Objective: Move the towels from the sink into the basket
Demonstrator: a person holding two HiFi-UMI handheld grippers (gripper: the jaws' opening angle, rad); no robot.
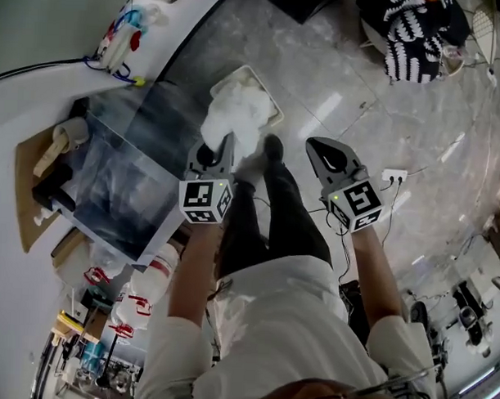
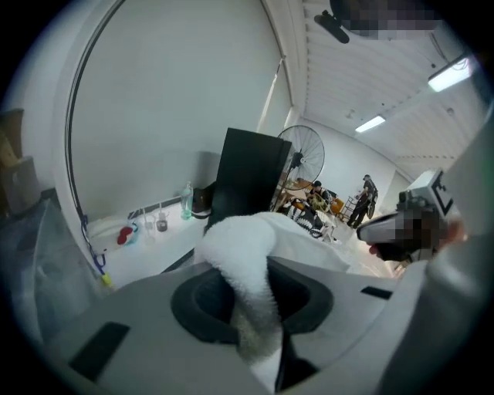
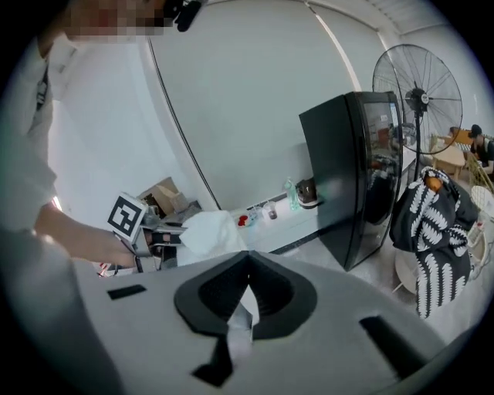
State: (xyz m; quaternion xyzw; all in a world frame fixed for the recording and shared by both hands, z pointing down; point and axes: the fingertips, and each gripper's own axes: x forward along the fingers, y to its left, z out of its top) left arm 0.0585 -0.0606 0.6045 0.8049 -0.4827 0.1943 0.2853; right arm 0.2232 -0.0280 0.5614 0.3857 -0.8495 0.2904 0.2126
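Towel over basket; release pending.
Left gripper (image 1: 222,146) jaws clamp the white towel (image 1: 235,112) above the floor basket (image 1: 272,99); centre it inside the rim before opening. Right gripper (image 1: 316,146) jaws appear closed and empty; keep clear.

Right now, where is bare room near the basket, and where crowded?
Free: grey marble floor between the white basket and the black-and-white patterned cloth. Crowded: the basket, under the white towel in the left gripper; the cluttered white counter.
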